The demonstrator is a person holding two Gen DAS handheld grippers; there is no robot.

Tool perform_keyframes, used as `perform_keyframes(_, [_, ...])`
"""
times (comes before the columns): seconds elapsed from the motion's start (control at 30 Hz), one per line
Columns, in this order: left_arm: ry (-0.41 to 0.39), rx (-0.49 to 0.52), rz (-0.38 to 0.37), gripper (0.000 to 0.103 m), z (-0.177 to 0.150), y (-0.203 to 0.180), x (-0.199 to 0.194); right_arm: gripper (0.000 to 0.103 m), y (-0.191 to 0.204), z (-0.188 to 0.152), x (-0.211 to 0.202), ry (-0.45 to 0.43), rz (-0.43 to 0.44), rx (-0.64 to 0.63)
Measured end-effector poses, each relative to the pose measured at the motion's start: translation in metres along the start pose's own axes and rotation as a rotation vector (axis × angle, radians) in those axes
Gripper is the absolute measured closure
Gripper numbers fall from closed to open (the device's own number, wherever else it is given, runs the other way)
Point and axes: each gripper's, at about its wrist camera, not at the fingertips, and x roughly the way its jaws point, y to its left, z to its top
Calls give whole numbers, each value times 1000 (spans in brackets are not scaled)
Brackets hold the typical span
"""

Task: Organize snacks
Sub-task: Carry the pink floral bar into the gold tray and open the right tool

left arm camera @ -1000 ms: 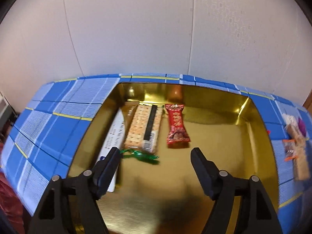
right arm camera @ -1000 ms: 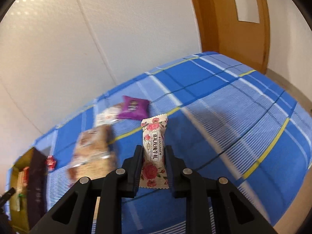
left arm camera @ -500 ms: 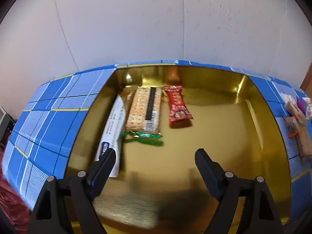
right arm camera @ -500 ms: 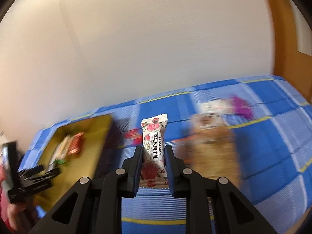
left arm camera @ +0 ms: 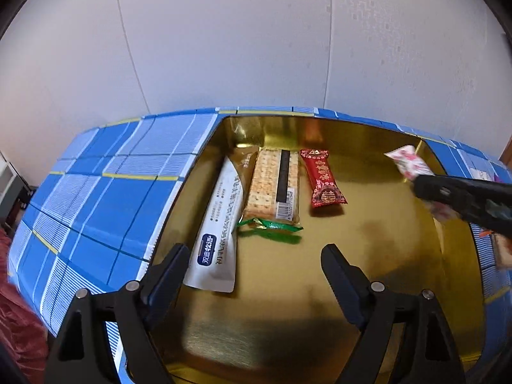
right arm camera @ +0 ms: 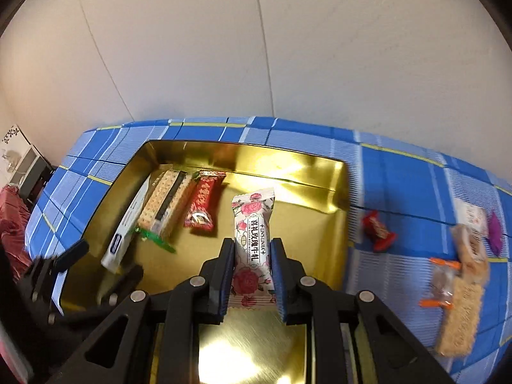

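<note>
In the right wrist view, the gold tin (right arm camera: pixel 332 192) sits on the blue plaid tabletop (right arm camera: pixel 400 176). Along its wall at nine o'clock lie a long white sachet (right arm camera: pixel 123 233), a cracker pack (right arm camera: pixel 163 204), a small green wrapper (right arm camera: pixel 156 240) and a red candy bar (right arm camera: pixel 203 204), side by side with some touching.

At eight o'clock the left tool (left arm camera: pixel 252 265) hangs above the tin floor; its jaws have just been opening and stand spread, with nothing between them.

At centre, the right tool (right arm camera: pixel 252 252) is pressed together on the rose-print nougat bar (right arm camera: pixel 252 240), pinching its lower half while the crimped top sticks up free above the tin's bare middle.

The bar looks light, its glossy film likely slippery and soft enough to crease. A hold across the filled body, as here, seems safer than one on the thin crimped end.

At three o'clock, outside the tin, a red wrapped candy (right arm camera: pixel 379 228), an oat bar (right arm camera: pixel 464 294) and a purple packet (right arm camera: pixel 494 232) wait on the cloth.
</note>
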Motion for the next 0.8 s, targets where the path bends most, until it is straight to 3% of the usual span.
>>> perform_keyframes(0.37, [31,-88,-19,18,2,15,12,80,-6,32,60,85,-10,121])
perform_keyframes(0.57, [65,-122,-20,18,1,19,19,75,-4,39,80,107,34,171])
perform_keyframes(0.63, [51,-136,-34,18,1,22,18,68,-2,40,82,114,24,172])
perform_keyframes(0.8, [47,-142,-34,18,2,22,18,66,-9,35,56,48,48,144])
